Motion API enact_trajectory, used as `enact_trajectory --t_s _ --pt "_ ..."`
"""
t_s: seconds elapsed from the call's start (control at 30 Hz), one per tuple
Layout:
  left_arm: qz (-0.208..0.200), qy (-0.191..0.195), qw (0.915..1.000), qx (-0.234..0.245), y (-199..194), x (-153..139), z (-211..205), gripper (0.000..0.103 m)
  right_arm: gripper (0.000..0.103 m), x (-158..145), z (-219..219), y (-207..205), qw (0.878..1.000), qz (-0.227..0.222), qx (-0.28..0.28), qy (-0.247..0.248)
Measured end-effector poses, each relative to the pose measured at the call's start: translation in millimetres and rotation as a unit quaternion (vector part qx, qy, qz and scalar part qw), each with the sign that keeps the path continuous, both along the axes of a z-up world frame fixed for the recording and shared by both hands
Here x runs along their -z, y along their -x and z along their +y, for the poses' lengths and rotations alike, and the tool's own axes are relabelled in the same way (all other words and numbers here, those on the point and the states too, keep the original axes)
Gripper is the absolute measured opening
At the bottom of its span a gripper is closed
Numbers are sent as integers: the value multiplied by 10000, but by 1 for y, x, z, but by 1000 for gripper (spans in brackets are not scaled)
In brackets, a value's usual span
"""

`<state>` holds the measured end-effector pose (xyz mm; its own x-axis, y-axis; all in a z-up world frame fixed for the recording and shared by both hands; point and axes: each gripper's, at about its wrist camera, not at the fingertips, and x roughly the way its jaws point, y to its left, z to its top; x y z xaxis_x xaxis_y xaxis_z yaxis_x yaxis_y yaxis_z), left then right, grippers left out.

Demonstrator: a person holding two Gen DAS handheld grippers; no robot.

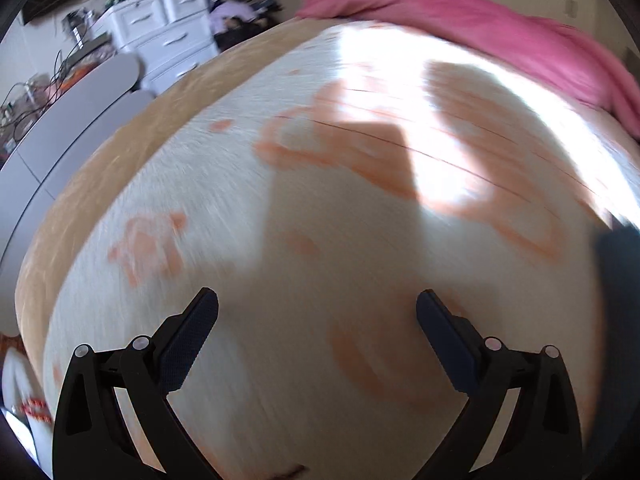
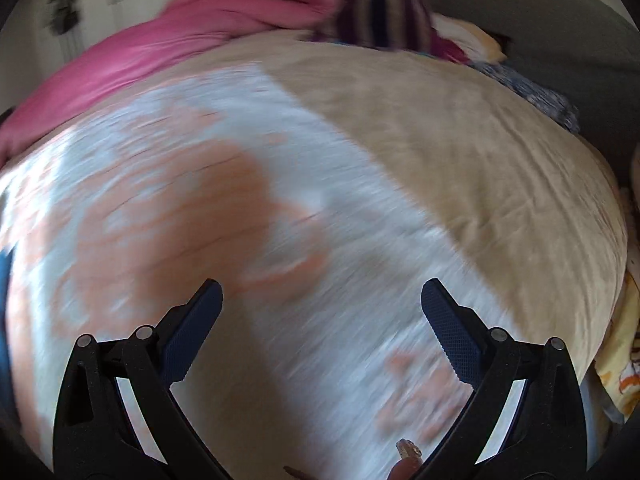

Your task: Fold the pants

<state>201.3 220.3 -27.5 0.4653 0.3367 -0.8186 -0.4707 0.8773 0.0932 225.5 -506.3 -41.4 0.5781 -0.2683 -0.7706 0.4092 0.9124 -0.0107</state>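
Both views are motion-blurred. My left gripper is open and empty above a white bed cover with orange prints. A dark blue cloth, possibly the pants, shows at the right edge of the left wrist view. My right gripper is open and empty above the same white and orange cover. A dark blue patch, possibly the same cloth, shows at the left edge of the right wrist view.
A pink blanket lies bunched at the far side of the bed and also shows in the right wrist view. A beige sheet covers the right part. White drawers and a grey desk stand left. A striped cloth lies beyond.
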Motion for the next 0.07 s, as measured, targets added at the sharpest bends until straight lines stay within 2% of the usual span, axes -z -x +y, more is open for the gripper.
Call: enact_trajectory --t_s 0.07 --pt "-103 216 9997 -62 -15 8 22 99 94 4 -27 -25 9992 111 381 10"
